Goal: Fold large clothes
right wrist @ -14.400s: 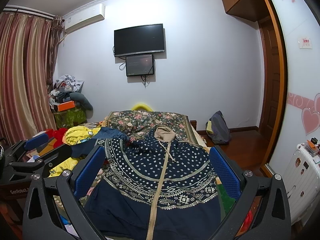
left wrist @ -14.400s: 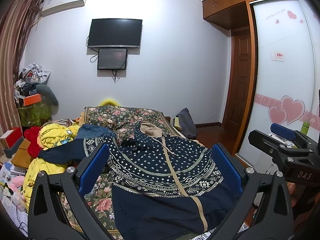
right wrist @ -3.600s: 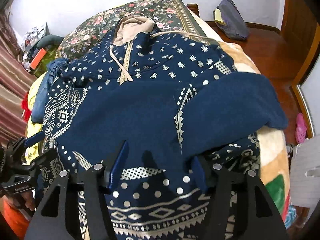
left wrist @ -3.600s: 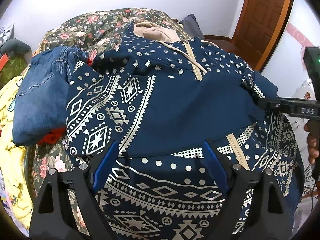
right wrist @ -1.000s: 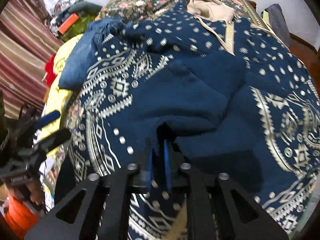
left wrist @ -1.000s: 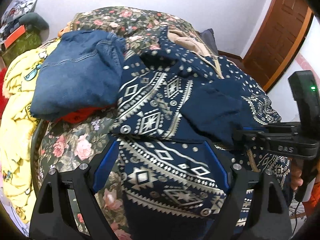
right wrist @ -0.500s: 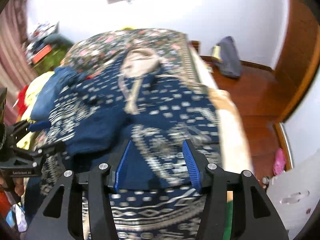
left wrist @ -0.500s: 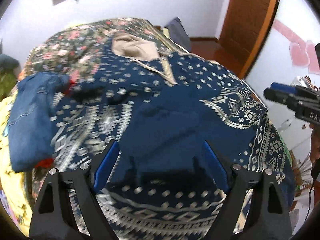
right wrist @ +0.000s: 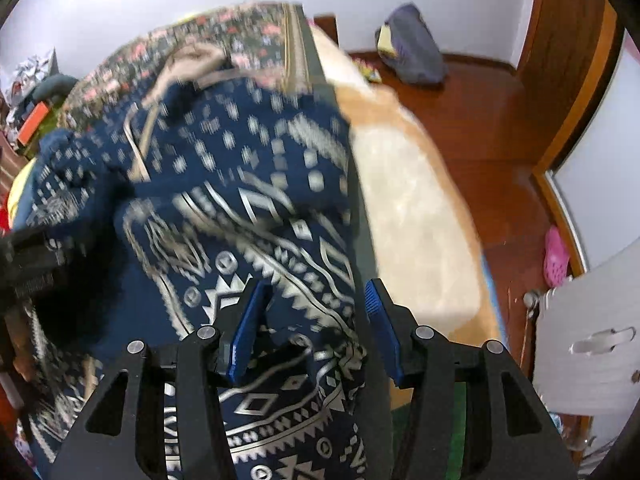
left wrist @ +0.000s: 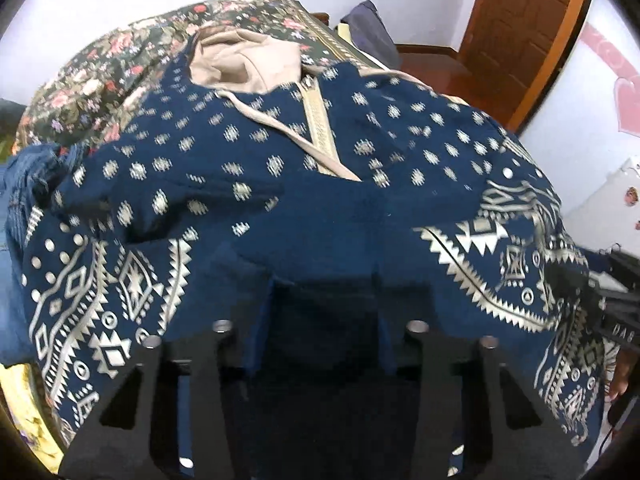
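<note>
A navy hoodie (left wrist: 248, 184) with silver patterns and a beige hood (left wrist: 240, 60) lies spread on the bed, its plain navy sleeves folded across the middle. My left gripper (left wrist: 322, 312) points steeply down into that plain navy sleeve. Its jaws are closing, and the cloth fills the gap between the pads. My right gripper (right wrist: 314, 316) stands open over the hoodie's (right wrist: 240, 208) right edge, where patterned cloth lies loose between its fingers (right wrist: 246, 320). It also shows as a dark shape, the right gripper (left wrist: 612, 300), at the left wrist view's right edge.
Folded jeans (left wrist: 10, 240) lie left of the hoodie on the floral bedspread (left wrist: 92, 80). A cream blanket (right wrist: 420, 220) covers the bed's right side. On the wooden floor are a grey bag (right wrist: 412, 52) and a pink slipper (right wrist: 556, 256). A white unit (right wrist: 592, 344) stands close on the right.
The left gripper swung from the hoodie's left part to its middle and narrowed on the plain navy sleeve. The right gripper let go of the sleeve, opened and moved to the right edge.
</note>
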